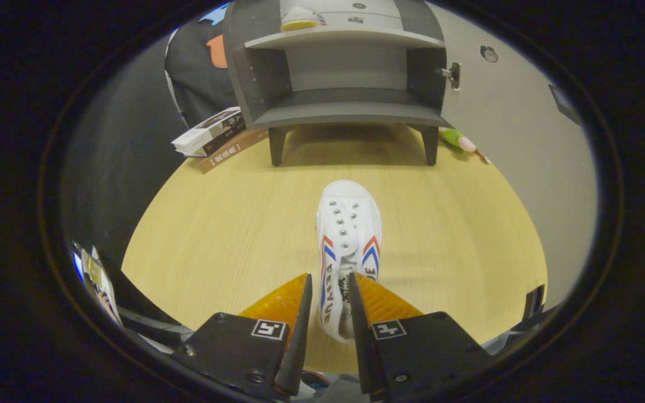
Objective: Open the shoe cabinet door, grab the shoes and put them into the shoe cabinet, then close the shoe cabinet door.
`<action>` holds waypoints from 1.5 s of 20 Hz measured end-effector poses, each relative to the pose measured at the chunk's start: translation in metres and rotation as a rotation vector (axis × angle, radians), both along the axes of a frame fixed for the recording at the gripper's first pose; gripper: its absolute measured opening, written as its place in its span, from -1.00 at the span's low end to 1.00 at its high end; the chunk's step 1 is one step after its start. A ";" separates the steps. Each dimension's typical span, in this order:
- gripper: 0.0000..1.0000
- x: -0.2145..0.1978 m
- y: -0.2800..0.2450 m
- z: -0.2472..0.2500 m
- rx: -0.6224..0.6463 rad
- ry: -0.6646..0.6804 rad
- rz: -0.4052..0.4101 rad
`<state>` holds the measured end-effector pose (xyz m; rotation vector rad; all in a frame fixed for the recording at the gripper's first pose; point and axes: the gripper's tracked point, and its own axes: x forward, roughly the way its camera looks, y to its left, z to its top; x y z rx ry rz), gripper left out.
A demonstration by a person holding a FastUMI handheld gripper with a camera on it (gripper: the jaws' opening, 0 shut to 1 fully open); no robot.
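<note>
The gripper (329, 285) is closing narrowly on the heel end of a white shoe (347, 235), both fingers pressing its sides; the heel itself is hidden between them. The shoe's toe is pointing ahead over the wooden table (216, 235) toward the shoe cabinet (345, 73), which is standing open beyond it. 1 other shoe (300, 19) is sitting on the upper shelf, partly cut off. Books (210, 134) are lying beside the cabinet.
</note>
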<state>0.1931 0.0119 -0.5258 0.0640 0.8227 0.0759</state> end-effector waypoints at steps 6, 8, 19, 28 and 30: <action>0.06 0.018 0.012 -0.032 0.023 0.063 -0.008; 0.33 0.019 0.016 -0.036 0.016 0.064 -0.008; -0.66 0.016 0.011 -0.037 -0.094 0.033 0.019; -0.93 0.026 0.001 0.037 0.008 -0.091 0.044; -0.92 0.027 0.004 0.058 0.038 -0.134 0.055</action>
